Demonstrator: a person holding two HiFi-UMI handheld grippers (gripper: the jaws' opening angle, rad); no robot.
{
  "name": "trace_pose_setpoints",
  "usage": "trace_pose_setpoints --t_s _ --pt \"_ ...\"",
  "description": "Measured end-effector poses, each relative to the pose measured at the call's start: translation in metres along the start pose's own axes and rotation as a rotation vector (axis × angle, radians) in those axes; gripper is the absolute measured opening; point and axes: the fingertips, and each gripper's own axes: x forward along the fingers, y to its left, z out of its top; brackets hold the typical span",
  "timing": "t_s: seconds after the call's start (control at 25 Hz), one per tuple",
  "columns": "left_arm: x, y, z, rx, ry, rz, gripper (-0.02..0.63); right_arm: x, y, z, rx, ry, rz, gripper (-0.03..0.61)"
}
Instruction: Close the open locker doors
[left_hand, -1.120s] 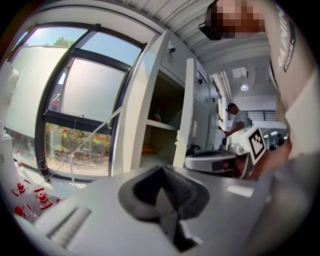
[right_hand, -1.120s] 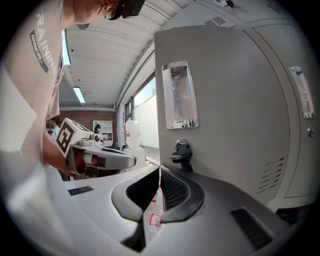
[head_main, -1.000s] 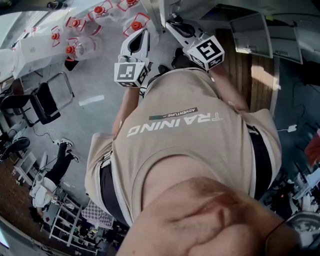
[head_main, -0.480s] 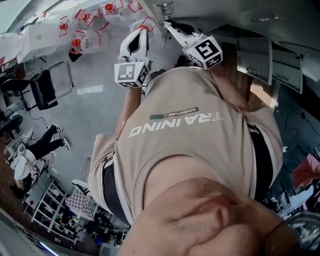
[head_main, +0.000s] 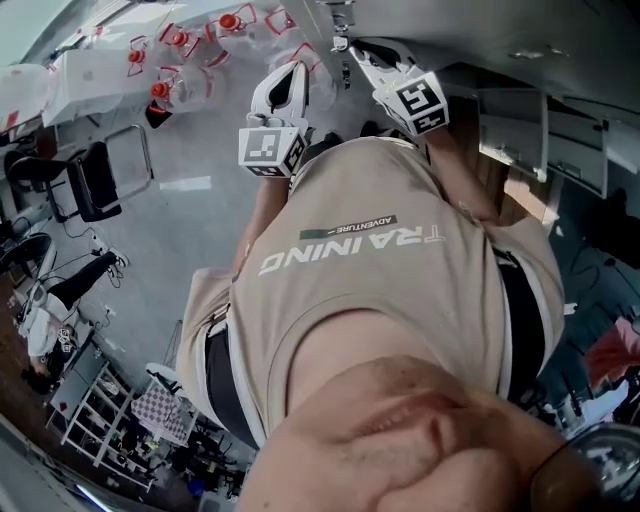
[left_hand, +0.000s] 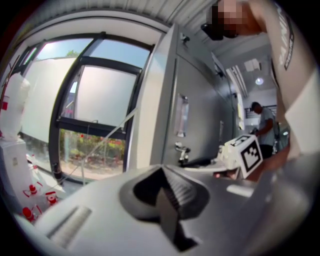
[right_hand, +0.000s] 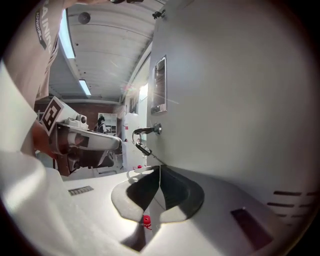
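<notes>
Locker door (right_hand: 225, 100) is filling the right gripper view, a plain grey face with a small label frame (right_hand: 160, 85) high on it. A key on a ring (right_hand: 145, 134) is hanging from its lock lower down. The right gripper (right_hand: 159, 172) is pointing at this door just below the key. Its fingers are pressed together with nothing between them. The tips are sitting just beside the door's face, but I cannot tell whether they are touching it.

The left gripper (left_hand: 165, 185) is waiting on the door's free-edge side, a little back from it. Its fingers are likewise closed on nothing. From there the door is showing edge-on, with a big window (left_hand: 95, 115) beyond that edge. More grey locker fronts are running away behind it, towards a person (left_hand: 262, 120) standing far off.

The head view is mostly taken up by the wearer's beige shirt (head_main: 380, 260). Both grippers are showing beyond it, at the door.

As a judgement, this door is looking as though it is swung out from the row rather than lying flush. So the closing push is appearing to be in hand but not finished, and no view is showing a latch meeting its frame. Further grey panels (head_main: 510, 125) are standing out from the row on the side away from the window. They may be other doors waiting to be shut, though that is not certain.
</notes>
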Motion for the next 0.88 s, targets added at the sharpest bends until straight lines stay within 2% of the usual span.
trace_pose_setpoints --t_s 0.08,0.24,0.32,0.6,0.88 --pt "-0.004 0.003 0.003 0.008 0.005 -0.029 0.0 0.002 -0.002 -0.003 0.031 0.022 -0.04 0.015" --pt "-0.004 0.008 0.006 0.008 0.022 -0.088 0.0 0.001 -0.016 -0.01 0.177 0.065 -0.155 0.015" --pt "-0.006 0.007 0.005 0.007 0.028 -0.125 0.0 -0.002 -0.018 -0.012 0.216 0.063 -0.202 0.015" --pt "-0.01 0.004 -0.01 0.014 0.064 -0.26 0.0 -0.023 0.002 -0.017 0.222 0.085 -0.322 0.015" --pt "0.0 -0.033 -0.037 0.032 0.098 -0.453 0.0 -0.077 0.019 -0.044 0.248 0.122 -0.479 0.015"
